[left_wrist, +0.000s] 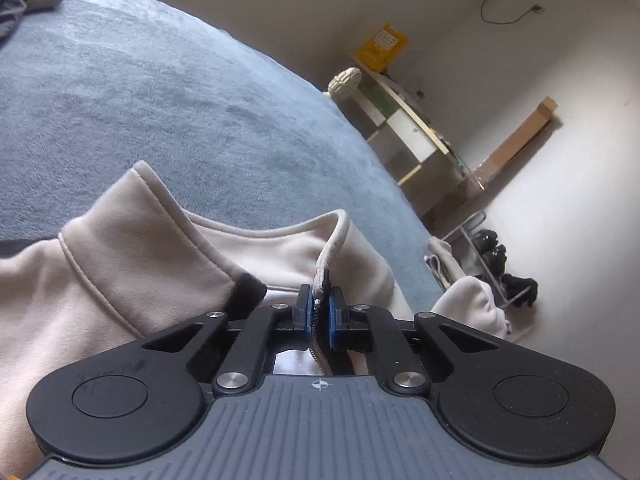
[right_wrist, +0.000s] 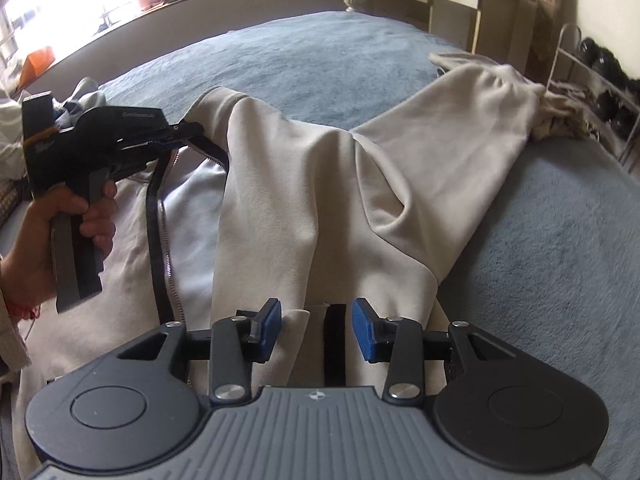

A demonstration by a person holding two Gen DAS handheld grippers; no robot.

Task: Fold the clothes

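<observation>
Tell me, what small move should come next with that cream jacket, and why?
Probably closing the right tool on the jacket's bottom edge. Its pads stand apart with the hem and dark zipper strip between them, gripping nothing. The left tool is already shut on the zipper edge near the collar. With both ends held, that front panel could be folded on the blue blanket.

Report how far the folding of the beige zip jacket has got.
Done: the beige jacket lies spread on the blue blanket, one sleeve flung out toward the bed's edge. In hand: the left hand-held gripper is shut on the zipper edge near the collar; the right hand-held gripper is open over the hem. Left: no fold shows yet, so sleeves and body remain.
</observation>
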